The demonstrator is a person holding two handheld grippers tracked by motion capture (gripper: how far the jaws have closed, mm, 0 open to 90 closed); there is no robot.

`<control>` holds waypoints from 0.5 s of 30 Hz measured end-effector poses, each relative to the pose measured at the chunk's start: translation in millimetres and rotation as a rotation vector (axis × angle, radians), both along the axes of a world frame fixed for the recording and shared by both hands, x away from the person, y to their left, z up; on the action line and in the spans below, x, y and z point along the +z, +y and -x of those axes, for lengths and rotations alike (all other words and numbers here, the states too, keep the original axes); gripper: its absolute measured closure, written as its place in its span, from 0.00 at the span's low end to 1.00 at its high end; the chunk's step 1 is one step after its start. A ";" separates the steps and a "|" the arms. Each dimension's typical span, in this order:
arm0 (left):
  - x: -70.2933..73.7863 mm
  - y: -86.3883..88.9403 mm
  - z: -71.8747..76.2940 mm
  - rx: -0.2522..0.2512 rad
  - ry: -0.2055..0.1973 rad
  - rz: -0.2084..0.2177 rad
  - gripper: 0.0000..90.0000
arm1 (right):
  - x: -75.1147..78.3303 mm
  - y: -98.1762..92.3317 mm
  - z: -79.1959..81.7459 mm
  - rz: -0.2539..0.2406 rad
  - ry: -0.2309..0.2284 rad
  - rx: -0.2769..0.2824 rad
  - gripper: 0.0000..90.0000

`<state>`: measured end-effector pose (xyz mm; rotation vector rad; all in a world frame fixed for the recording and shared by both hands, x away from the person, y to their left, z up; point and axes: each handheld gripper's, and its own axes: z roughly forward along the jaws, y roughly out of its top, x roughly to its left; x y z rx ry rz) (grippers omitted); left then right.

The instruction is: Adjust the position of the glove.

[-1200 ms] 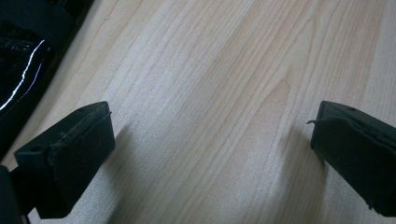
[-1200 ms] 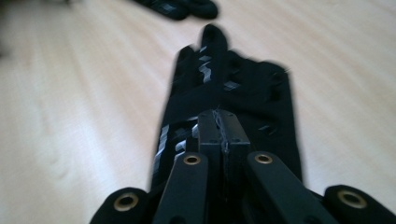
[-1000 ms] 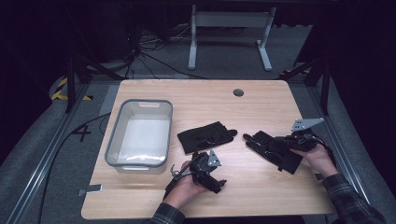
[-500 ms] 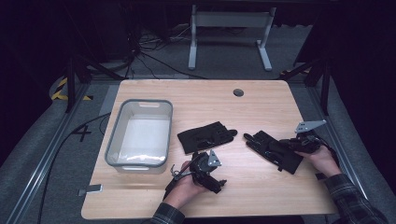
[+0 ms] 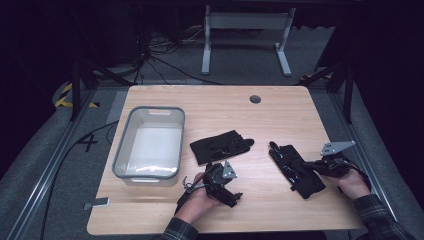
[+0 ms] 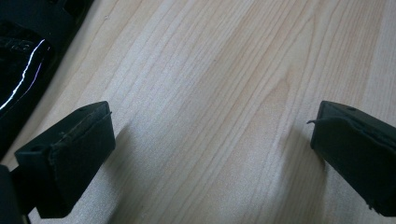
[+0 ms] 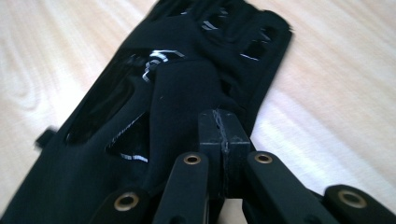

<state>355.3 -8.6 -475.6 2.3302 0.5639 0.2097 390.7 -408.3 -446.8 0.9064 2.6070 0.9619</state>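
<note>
Two black gloves lie on your table (image 5: 280, 107): the right glove (image 5: 296, 170) sits on the right half of the table with its fingers pointing away from you, and the left glove (image 5: 221, 146) lies near the middle, just right of the clear bin (image 5: 131, 150). Your right tongs (image 7: 220, 135) are closed, jaws pressed together, their tips over the right glove's cuff end; no fabric shows between them. Your left tongs (image 5: 231, 196) rest open over bare wood near the front edge, below the left glove.
</note>
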 end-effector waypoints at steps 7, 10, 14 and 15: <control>0.0 0.0 0.0 0.000 0.000 0.000 0.00 | -0.2 12.2 19.6 0.009 0.002 0.052 1.00; 0.0 0.0 0.0 0.000 0.000 0.000 0.00 | -0.4 16.8 26.8 0.008 0.006 0.073 1.00; 0.0 0.0 0.0 0.000 0.000 0.000 0.00 | -0.6 22.8 34.2 0.010 0.007 0.100 1.00; 0.0 0.0 0.0 0.000 0.000 0.000 0.00 | -0.6 24.2 35.7 0.010 0.009 0.104 1.00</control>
